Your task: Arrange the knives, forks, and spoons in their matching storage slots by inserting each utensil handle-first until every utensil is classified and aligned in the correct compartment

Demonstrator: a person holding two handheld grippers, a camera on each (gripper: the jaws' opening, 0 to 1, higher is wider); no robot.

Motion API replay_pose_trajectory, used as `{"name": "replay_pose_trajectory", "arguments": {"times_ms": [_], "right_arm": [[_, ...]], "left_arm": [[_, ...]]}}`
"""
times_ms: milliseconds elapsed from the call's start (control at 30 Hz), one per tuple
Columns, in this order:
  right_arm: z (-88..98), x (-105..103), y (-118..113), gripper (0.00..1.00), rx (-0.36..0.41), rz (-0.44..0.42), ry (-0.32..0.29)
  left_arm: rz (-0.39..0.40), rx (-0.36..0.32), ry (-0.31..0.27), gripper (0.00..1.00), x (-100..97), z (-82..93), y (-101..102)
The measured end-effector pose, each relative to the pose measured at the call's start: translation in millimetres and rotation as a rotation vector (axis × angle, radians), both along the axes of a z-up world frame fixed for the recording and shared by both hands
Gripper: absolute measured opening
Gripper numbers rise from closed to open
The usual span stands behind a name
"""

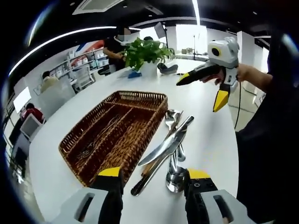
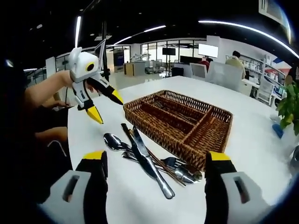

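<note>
Left gripper view: both grippers' fingers spread wide above utensils (image 1: pixel 166 149) beside wicker tray (image 1: pixel 84 161).

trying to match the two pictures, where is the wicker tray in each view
Left gripper view: the wicker tray lies centre-left, left of the utensil pile.
Right gripper view: the wicker tray lies centre-right, behind the utensil pile.
Shared landmark: the potted plant, at the right edge in the right gripper view.

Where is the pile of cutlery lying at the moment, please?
The pile of cutlery lies loose on the white table, right beside the long side of the wicker tray; in the right gripper view it sits between that gripper's open jaws, in front of the tray.
</note>
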State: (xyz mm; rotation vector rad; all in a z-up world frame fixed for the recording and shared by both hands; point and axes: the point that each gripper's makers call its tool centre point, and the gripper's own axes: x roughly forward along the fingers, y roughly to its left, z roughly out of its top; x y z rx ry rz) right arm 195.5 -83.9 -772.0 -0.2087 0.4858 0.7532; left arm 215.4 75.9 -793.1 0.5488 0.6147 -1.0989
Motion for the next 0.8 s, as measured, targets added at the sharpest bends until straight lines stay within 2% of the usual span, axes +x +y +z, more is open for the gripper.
{"name": "replay_pose_trajectory", "arguments": {"times_ms": [267,433,667,800], "right_arm": [[-5.5,-2.8,0.5,0.84,-0.023,0.016,0.016],[-7.3,-4.3,-0.2,0.83,-0.033,0.019,0.021],[-8.8,-6.1,-0.6,0.82,-0.042,0.022,0.024],[-10.4,-7.9,0.4,0.82,-0.050,0.033,0.029]], "left_arm": [[-0.132,0.080,0.016,0.42,7.1,-7.8,-14.8],[-0.213,0.104,0.017,0.35,8.5,-13.5,-27.6],[-0.332,0.155,0.001,0.32,10.2,-24.5,-42.1],[-0.402,0.212,0.038,0.29,10.0,-33.8,-45.9]]}}
